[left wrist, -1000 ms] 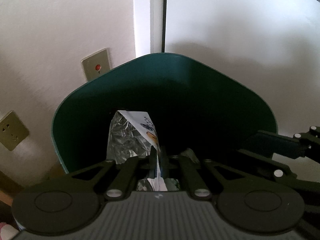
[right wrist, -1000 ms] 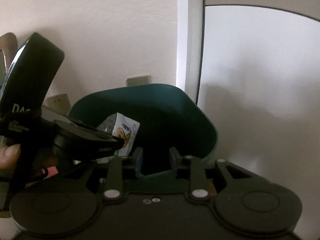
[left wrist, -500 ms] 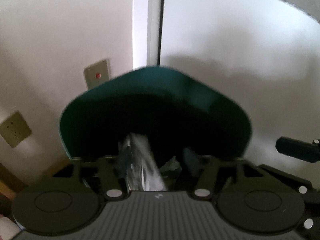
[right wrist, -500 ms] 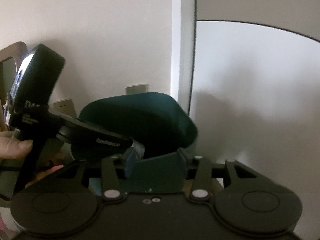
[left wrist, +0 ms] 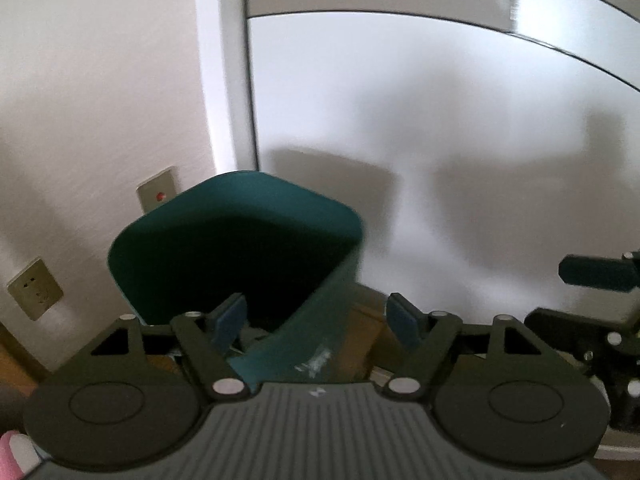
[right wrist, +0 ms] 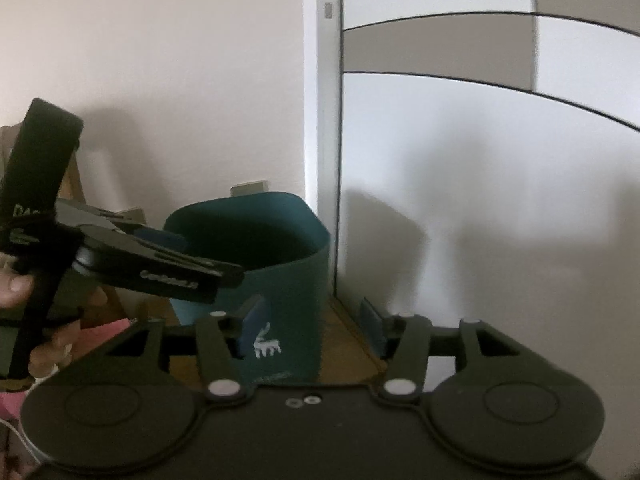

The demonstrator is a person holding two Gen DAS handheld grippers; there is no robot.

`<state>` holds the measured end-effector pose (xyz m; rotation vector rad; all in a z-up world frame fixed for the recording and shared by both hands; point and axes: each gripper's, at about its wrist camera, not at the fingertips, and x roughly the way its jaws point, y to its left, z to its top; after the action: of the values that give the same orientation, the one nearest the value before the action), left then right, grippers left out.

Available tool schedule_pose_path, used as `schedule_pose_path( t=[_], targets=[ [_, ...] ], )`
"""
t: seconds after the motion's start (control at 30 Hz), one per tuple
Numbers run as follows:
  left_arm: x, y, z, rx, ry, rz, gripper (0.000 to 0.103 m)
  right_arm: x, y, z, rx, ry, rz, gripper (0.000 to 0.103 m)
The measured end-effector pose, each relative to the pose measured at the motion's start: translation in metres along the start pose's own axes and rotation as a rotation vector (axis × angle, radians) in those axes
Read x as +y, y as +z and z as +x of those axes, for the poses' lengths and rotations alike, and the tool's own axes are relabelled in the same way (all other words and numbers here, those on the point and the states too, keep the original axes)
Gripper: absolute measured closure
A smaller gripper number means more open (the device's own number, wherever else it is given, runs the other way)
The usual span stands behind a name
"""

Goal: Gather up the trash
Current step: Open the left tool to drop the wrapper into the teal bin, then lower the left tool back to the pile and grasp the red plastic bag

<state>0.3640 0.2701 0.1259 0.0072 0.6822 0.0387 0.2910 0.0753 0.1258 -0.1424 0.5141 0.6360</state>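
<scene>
In the left wrist view the left gripper [left wrist: 316, 320] has its jaws wide and opening further, the blue pads clear of everything; nothing is gripped. Behind the gap shows the near corner of a dark teal trash bin [left wrist: 240, 248], its wall running down to the gripper body at lower centre. The bin's inside is black shadow, so what lies in it cannot be made out. A pale smudge of print on its outer wall is too blurred to read. At the right edge the right gripper [left wrist: 592, 272] is cut off – one blue finger and some black linkage.

In the right wrist view the right gripper [right wrist: 314, 326] is likewise apart and opening, empty; the left pad stands in front of the trash bin [right wrist: 288, 280], the right pad over wooden floor [right wrist: 348, 344]. A small white deer-like mark is printed on the bin's wall. The left gripper [right wrist: 160, 268] reaches in from the left edge over the bin's rim, held by a hand [right wrist: 16, 288] mostly cropped out – its fingers seen only side-on.

Behind the bin are a white wall with a beige wall socket [left wrist: 35, 289] at lower left, a plate with a red dot [left wrist: 157, 195], and a white-and-grey panelled door [left wrist: 440, 120]
</scene>
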Motion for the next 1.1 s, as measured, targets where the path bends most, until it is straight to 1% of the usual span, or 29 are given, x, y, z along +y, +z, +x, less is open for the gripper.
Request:
schedule_pose_path(
  t=[0.07, 0.1, 0.13, 0.3, 0.4, 0.53, 0.63, 0.7, 0.83, 0.9, 0.93, 0.97, 1.1],
  targets=[
    [-0.014, -0.006, -0.012, -0.008, -0.018, 0.017, 0.025, -0.006, -0.007, -0.015, -0.006, -0.012, 0.011, 0.048],
    [-0.021, -0.009, -0.018, -0.009, -0.028, 0.024, 0.022, -0.01, -0.011, -0.022, -0.008, -0.015, 0.016, 0.048],
    [-0.028, -0.013, -0.024, -0.013, -0.04, 0.027, 0.022, -0.014, -0.015, -0.028, -0.009, -0.021, 0.022, 0.047],
    [-0.057, -0.032, -0.044, -0.03, -0.098, 0.039, 0.021, -0.03, -0.04, -0.057, 0.003, -0.057, 0.054, 0.046],
    [-0.075, -0.045, -0.051, -0.033, -0.151, 0.04, 0.021, -0.04, -0.057, -0.074, 0.003, -0.076, 0.056, 0.045],
    [-0.101, -0.061, -0.052, -0.041, -0.211, 0.048, 0.021, -0.059, -0.089, -0.098, 0.015, -0.108, 0.072, 0.045],
    [-0.119, -0.073, -0.045, -0.033, -0.247, 0.056, 0.02, -0.074, -0.117, -0.111, 0.029, -0.135, 0.105, 0.045],
    [-0.131, -0.083, -0.039, -0.026, -0.276, 0.059, 0.02, -0.083, -0.135, -0.116, 0.035, -0.17, 0.122, 0.045],
    [-0.151, -0.105, -0.02, 0.01, -0.319, 0.063, 0.019, -0.099, -0.174, -0.119, 0.059, -0.233, 0.145, 0.045],
    [-0.157, -0.115, -0.008, 0.03, -0.336, 0.063, 0.013, -0.107, -0.195, -0.117, 0.072, -0.257, 0.161, 0.045],
    [-0.161, -0.12, -0.001, 0.039, -0.347, 0.065, 0.005, -0.111, -0.204, -0.115, 0.079, -0.268, 0.173, 0.045],
    [-0.161, -0.123, 0.007, 0.042, -0.354, 0.066, 0.002, -0.115, -0.214, -0.112, 0.087, -0.278, 0.187, 0.045],
    [-0.168, -0.144, 0.04, 0.061, -0.386, 0.064, 0.002, -0.133, -0.259, -0.097, 0.115, -0.302, 0.267, 0.045]
  ],
)
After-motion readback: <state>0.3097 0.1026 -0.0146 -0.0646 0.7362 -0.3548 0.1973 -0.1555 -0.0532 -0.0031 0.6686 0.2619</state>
